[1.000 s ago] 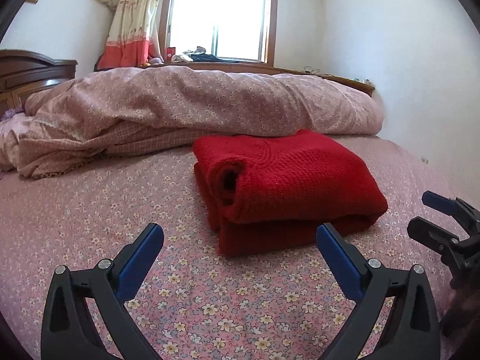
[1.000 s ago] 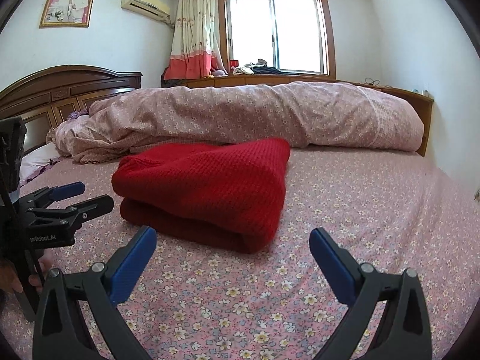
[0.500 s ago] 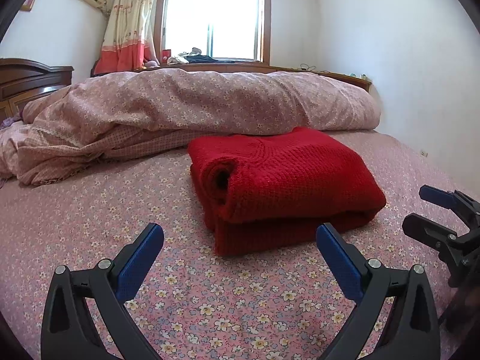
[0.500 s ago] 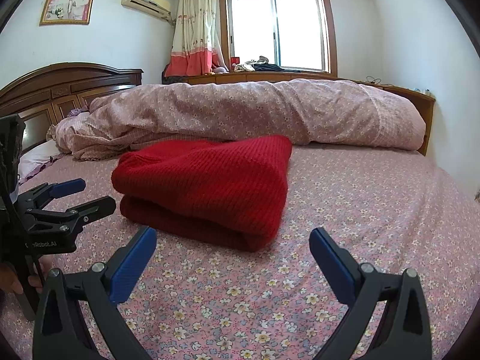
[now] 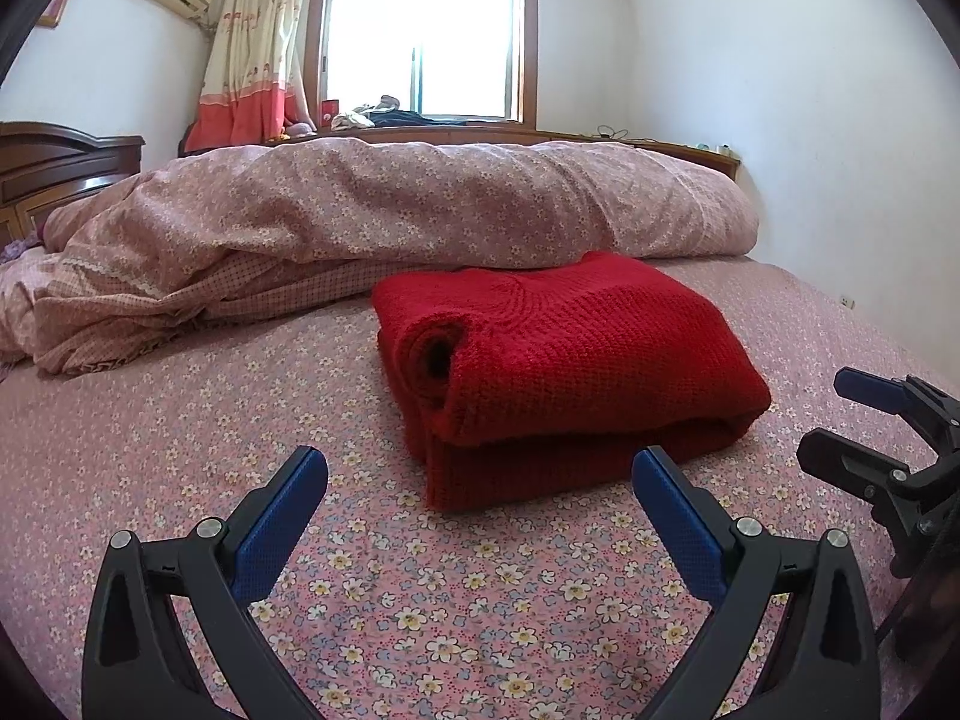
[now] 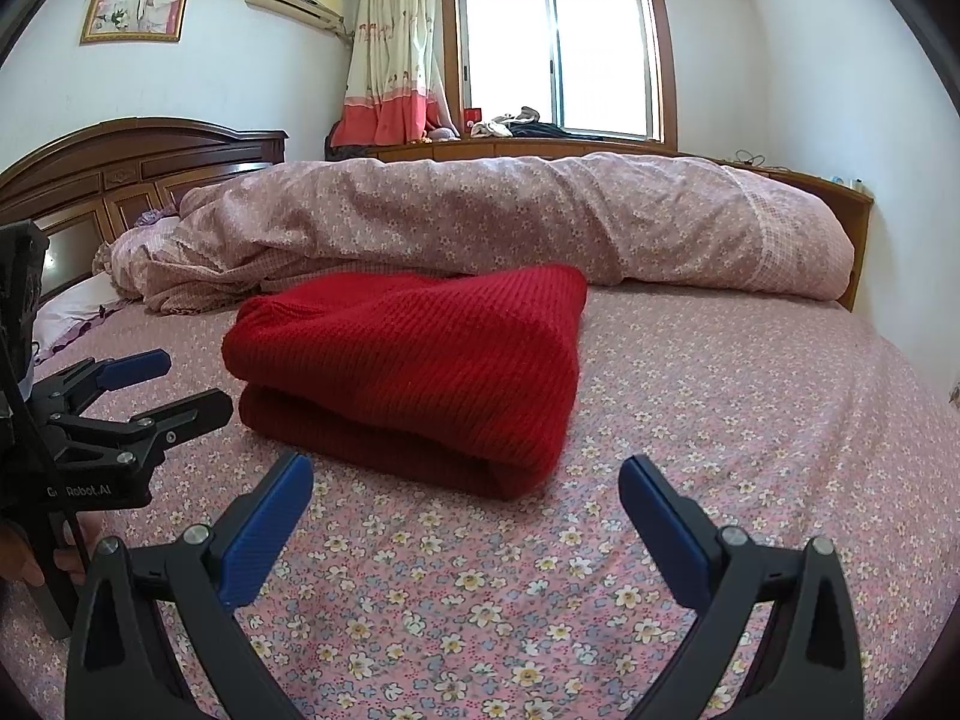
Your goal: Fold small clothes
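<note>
Red sweater (image 5: pixel 576 360) lies folded on the bed (image 5: pixel 180 450); our left gripper (image 5: pixel 480 480) and right gripper (image 6: pixel 465 480) fingers wide, holding nothing. Risk: snagging the top layer unfolds it.

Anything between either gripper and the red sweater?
Nothing visible. Only bare floral bedsheet lies between the open left gripper and the folded red sweater, and likewise ahead of the open right gripper.

Daylight from the overexposed window (image 5: pixel 420 42) lights the room evenly; frames sharp, fisheye-bent, corners black.
</note>
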### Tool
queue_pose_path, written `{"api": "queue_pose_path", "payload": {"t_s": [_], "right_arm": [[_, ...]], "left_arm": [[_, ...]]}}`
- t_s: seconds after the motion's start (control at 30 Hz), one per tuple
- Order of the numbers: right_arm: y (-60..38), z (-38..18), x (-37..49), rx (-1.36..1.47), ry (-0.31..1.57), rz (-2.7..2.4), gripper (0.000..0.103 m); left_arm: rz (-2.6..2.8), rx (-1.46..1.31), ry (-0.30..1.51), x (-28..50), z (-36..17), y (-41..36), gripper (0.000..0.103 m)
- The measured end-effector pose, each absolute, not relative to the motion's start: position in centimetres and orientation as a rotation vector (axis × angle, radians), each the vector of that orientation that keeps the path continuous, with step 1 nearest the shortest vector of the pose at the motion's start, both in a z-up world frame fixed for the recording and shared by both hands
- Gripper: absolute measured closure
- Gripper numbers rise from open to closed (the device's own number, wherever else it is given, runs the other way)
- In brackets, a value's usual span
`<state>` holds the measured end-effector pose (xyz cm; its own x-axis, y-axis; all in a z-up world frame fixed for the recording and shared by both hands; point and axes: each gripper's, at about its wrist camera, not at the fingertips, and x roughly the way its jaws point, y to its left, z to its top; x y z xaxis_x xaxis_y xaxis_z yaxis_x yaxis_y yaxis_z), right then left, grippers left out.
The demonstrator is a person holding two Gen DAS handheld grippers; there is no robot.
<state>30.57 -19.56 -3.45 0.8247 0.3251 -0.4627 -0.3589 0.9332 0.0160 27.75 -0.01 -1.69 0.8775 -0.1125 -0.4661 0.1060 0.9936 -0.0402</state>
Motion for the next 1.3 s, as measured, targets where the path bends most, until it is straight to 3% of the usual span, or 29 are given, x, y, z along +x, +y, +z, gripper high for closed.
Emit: {"api": "queue_pose_path", "payload": {"t_s": [1.3], "right_arm": [[-19.36, -3.81, 30.69, -0.078, 0.485, 0.368, 0.000]], "left_arm": [[-0.117, -0.007, 0.490, 27.83, -1.71, 0.12, 0.004]]}}
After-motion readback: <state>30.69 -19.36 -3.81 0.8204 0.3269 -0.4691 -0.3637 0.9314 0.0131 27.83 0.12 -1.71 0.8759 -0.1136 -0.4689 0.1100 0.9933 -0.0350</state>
